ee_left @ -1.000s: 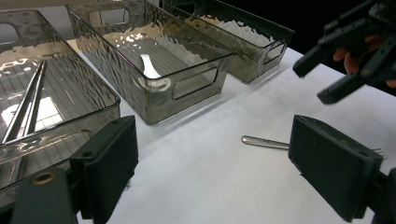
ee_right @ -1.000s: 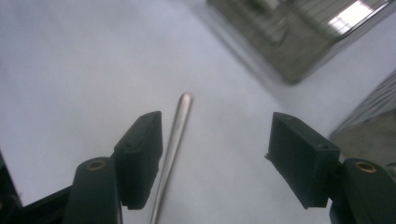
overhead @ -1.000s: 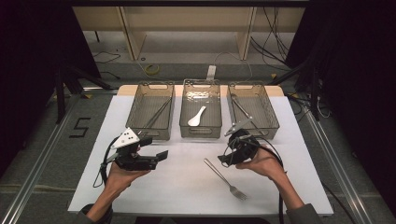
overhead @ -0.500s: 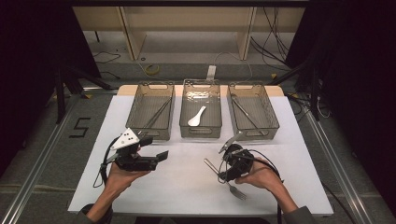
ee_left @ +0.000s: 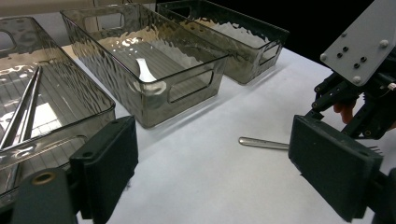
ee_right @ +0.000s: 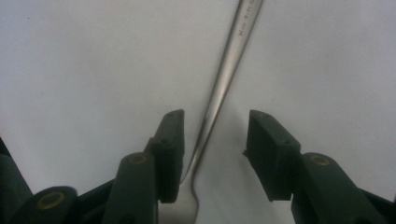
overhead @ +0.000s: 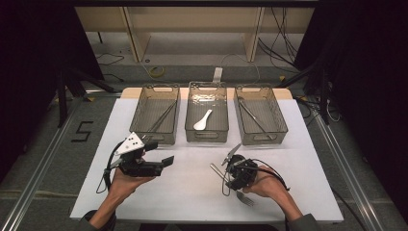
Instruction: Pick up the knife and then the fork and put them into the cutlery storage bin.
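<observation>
A metal fork (overhead: 216, 170) lies on the white table, its handle toward the bins and its tines (overhead: 245, 198) toward the person. My right gripper (overhead: 227, 184) points down over it. In the right gripper view the fork's neck (ee_right: 219, 93) runs between the two pads; the jaws have just been closing, the left pad is close to the metal and a gap remains on the right. My right gripper (ee_right: 215, 144) is open around the fork. My left gripper (overhead: 159, 154) hovers at the left, open and empty (ee_left: 224, 172), facing the fork handle (ee_left: 264, 143).
Three clear bins stand in a row at the back: the left bin (overhead: 144, 126) holds long thin utensils, the middle bin (overhead: 206, 138) a white spoon (overhead: 202, 120), the right bin (overhead: 279, 126) a slim metal utensil. Table edges lie near both forearms.
My right gripper has come down and toward the person onto the fork, and its jaws have narrowed around the neck. The left gripper has stayed put.
</observation>
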### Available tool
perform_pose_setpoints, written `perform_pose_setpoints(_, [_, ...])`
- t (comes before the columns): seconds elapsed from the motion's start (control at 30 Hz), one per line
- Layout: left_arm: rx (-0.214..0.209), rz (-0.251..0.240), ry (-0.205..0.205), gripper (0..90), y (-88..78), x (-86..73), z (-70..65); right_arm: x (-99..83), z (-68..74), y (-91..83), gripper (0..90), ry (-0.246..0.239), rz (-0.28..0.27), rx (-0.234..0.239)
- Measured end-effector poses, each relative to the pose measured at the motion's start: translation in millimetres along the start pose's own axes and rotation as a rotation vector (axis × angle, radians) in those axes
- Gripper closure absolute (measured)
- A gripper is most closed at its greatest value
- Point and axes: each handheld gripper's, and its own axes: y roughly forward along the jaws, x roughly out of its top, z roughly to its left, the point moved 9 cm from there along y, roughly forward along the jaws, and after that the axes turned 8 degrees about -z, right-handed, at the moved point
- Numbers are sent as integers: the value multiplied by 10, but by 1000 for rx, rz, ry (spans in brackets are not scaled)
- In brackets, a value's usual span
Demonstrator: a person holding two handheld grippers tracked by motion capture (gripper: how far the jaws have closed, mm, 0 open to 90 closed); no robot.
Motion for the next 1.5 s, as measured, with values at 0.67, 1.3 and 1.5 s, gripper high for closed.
perform_pose_setpoints(0.67, [-7,6,7,152,15,-10,-22,-19,17,95,734,-46,31,2])
perform_pose_setpoints(1.3, [-9,11,7,155,16,-11,-22,6,-12,109,836,-41,62,9])
perform_pose_setpoints(1.5, [-9,8,6,157,23,-8,-27,8,-14,107,844,-46,64,11])
